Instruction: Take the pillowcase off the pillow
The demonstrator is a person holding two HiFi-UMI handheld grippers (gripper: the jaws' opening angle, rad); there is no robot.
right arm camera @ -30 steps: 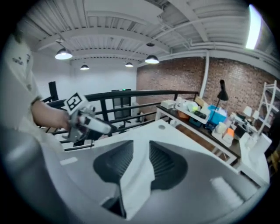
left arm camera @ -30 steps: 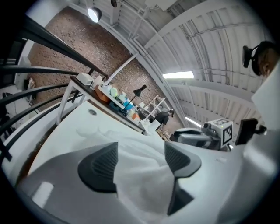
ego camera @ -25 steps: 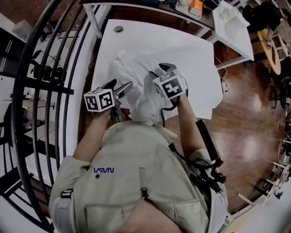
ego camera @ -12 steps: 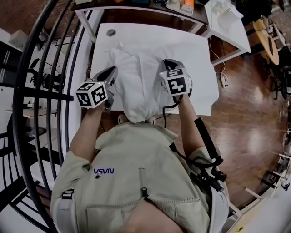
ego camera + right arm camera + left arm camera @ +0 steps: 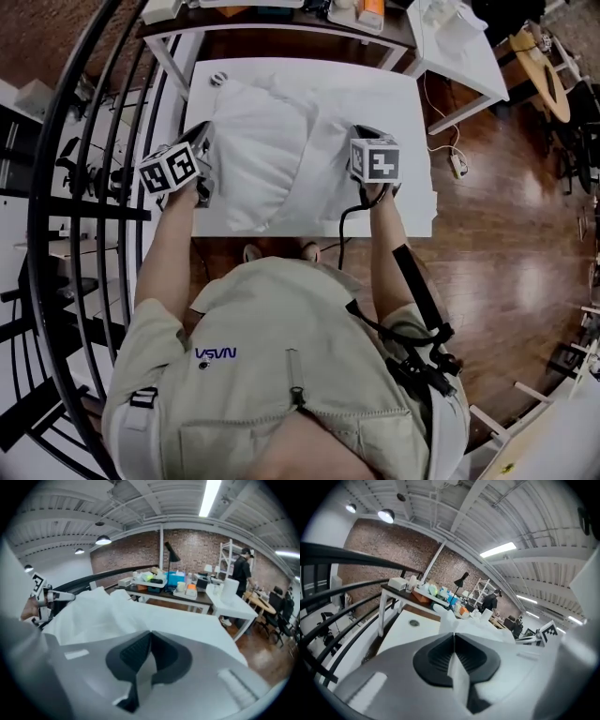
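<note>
Indoors, white table (image 5: 398, 98), wooden floor (image 5: 511, 234)

The only print that can be read is a dark blue wordmark (image 5: 215, 353) on the chest of the person's beige shirt (image 5: 281, 403). From the head view its letters read "VSVN", perhaps "NASA" seen upside down. The left cube (image 5: 172, 169) and the right cube (image 5: 376, 159) carry black-and-white square markers, which are patterns without letters or numbers. The orange box (image 5: 371, 11) on the far bench (image 5: 300, 21) is too small to read.
</note>
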